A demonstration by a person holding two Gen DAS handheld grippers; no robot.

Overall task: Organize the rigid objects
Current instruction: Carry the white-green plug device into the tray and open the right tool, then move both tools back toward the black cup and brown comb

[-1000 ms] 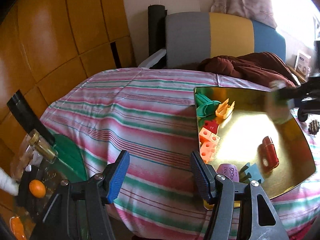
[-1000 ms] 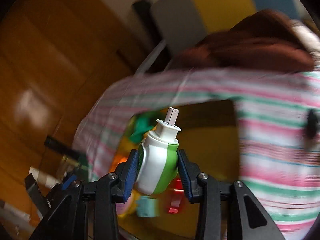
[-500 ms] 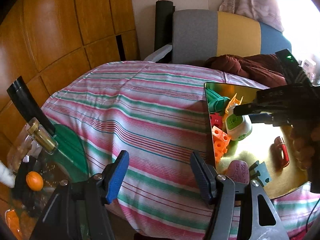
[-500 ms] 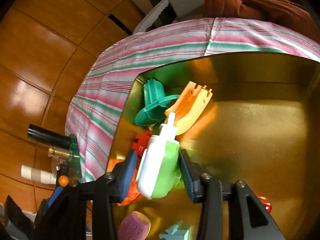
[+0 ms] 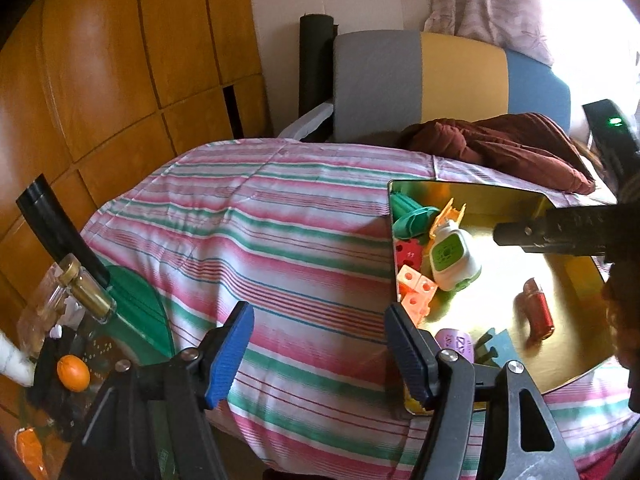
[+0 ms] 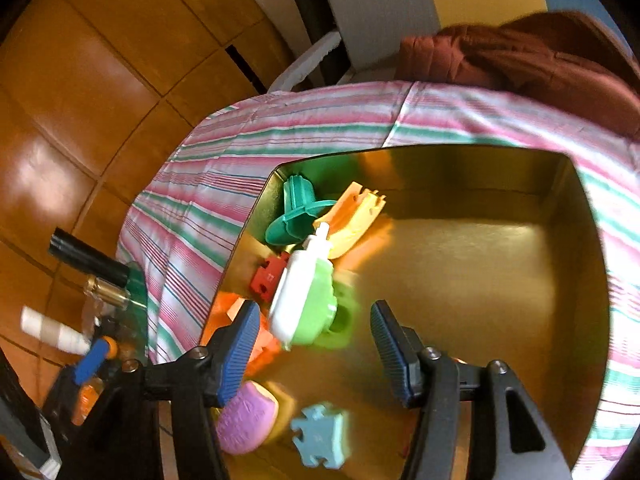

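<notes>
A pink-and-green striped cloth (image 5: 260,232) covers the table beside wooden wall panels. On it, the white-and-green plastic plug-in device (image 6: 304,296) lies in the shiny gold metal tray (image 6: 480,264), against a teal plastic piece (image 6: 298,216) and orange cubes (image 5: 416,292). The right gripper (image 6: 312,348) is opening, its pads clear of the device. The left gripper (image 5: 318,348) is opening over the cloth, with nothing between its pads.

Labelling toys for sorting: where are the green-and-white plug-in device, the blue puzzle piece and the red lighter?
green-and-white plug-in device (image 5: 450,262), left wrist view, green front face.
blue puzzle piece (image 6: 320,434), right wrist view, centre.
red lighter (image 5: 540,314), left wrist view, red body.
</notes>
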